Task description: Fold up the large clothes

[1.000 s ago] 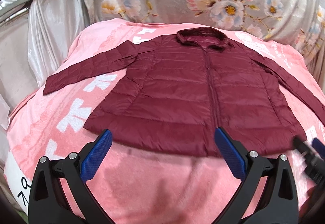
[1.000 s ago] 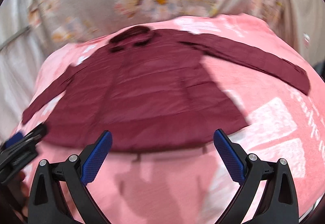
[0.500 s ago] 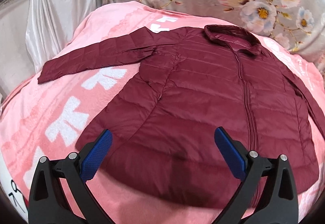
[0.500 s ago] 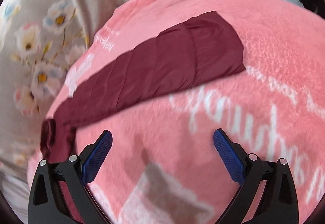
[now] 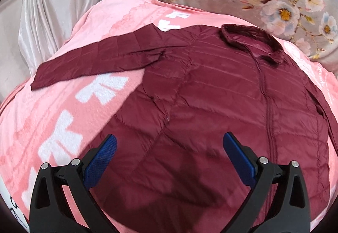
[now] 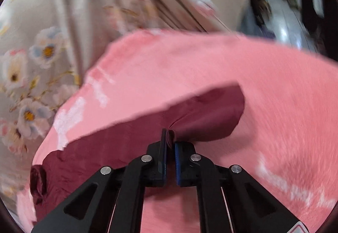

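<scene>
A maroon quilted jacket (image 5: 221, 110) lies face up and spread flat on a pink blanket (image 5: 63, 127), which covers what may be a bed or a bench; I cannot tell which. Its collar (image 5: 251, 40) sits up at 1 o'clock in the left wrist view, and one sleeve (image 5: 95, 61) runs out toward 9 o'clock, fully extended.

The left tool (image 5: 169, 159) hangs released over the lower body of the jacket, blue pads wide apart with nothing between them. The right tool (image 6: 170, 144) is clenched on the other sleeve (image 6: 200, 114) a little short of the cuff, which pokes out toward 1 o'clock; the cloth puckers where it is pinched.

This looks like a light, puffy, slick-shelled garment. It should bunch and slide easily, so a pinch through both layers of a sleeve near the cuff seems a sound hold. For the body, I would judge the hem corner or side seam the better place to grip, since the smooth padded middle offers little to bite on
</scene>
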Action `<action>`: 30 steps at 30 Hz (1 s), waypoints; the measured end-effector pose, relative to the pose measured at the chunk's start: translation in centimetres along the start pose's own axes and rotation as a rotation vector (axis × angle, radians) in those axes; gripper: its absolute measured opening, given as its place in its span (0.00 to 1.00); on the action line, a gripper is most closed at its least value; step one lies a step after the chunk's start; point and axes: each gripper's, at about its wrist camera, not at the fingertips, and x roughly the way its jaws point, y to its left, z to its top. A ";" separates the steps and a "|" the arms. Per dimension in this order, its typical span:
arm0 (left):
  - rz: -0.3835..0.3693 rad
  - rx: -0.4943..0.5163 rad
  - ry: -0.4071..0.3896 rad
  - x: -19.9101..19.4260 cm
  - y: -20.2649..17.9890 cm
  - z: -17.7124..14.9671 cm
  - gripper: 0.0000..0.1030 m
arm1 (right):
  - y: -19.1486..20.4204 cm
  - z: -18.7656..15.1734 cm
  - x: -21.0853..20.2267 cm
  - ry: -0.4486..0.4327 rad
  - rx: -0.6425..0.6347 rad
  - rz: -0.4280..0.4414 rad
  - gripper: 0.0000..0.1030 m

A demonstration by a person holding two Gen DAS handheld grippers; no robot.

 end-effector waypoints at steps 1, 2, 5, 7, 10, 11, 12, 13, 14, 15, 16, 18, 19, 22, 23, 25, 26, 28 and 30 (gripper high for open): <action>0.008 -0.002 -0.008 0.2 0.2 0.4 0.95 | 2.4 0.4 -0.7 -0.032 -0.056 0.023 0.06; 0.016 -0.006 -0.014 0.4 0.4 0.7 0.95 | 6.1 0.7 -2.1 -0.074 -0.139 0.076 0.06; 0.038 -0.024 -0.028 1.1 1.0 2.0 0.95 | 16.8 -1.0 -5.4 -0.124 -0.363 0.259 0.06; 0.044 -0.041 -0.032 1.6 1.6 2.8 0.95 | 23.5 -4.2 -7.0 -0.107 -0.518 0.381 0.06; 0.063 -0.050 -0.033 2.4 2.4 3.7 0.95 | 32.2 -11.5 -7.6 -0.003 -0.710 0.562 0.06; 0.065 -0.054 -0.032 2.7 2.7 3.9 0.95 | 33.9 -13.8 -7.5 0.036 -0.749 0.601 0.06; 0.062 -0.059 -0.029 3.0 3.0 4.2 0.95 | 35.9 -17.0 -7.2 0.092 -0.801 0.645 0.06; 0.060 -0.062 -0.025 3.3 3.2 4.3 0.95 | 37.5 -20.1 -6.8 0.149 -0.854 0.678 0.06; 0.058 -0.066 -0.022 3.6 3.4 4.6 0.95 | 38.5 -22.4 -6.4 0.191 -0.889 0.696 0.06; 0.056 -0.070 -0.018 3.9 3.6 4.8 0.95 | 39.5 -25.2 -5.9 0.245 -0.927 0.716 0.06; 0.052 -0.072 -0.015 4.3 3.8 5.0 0.95 | 40.2 -27.4 -5.3 0.299 -0.957 0.733 0.08; 0.038 -0.076 -0.009 4.8 3.9 5.5 0.95 | 40.8 -31.6 -4.7 0.406 -1.015 0.773 0.11; 0.023 -0.079 -0.004 5.1 4.0 5.8 0.95 | 40.7 -33.0 -4.7 0.436 -1.037 0.781 0.16; -0.077 -0.123 0.018 5.8 4.1 6.6 0.95 | 39.2 -34.4 -5.9 0.446 -1.075 0.798 0.37; -0.136 -0.152 0.028 6.1 4.0 7.0 0.95 | 38.4 -33.5 -6.8 0.428 -1.060 0.817 0.51; -0.211 -0.186 0.051 6.7 3.6 7.6 0.95 | 36.6 -31.5 -7.5 0.383 -1.000 0.828 0.59; -0.267 -0.207 0.075 7.4 3.1 7.9 0.95 | 35.6 -30.1 -7.4 0.367 -0.957 0.815 0.59; -0.334 -0.231 0.119 8.5 2.0 8.2 0.95 | 33.1 -27.5 -6.2 0.367 -0.855 0.770 0.59; -0.377 -0.242 0.171 10.2 0.4 8.4 0.95 | 30.1 -24.2 -3.8 0.375 -0.717 0.696 0.60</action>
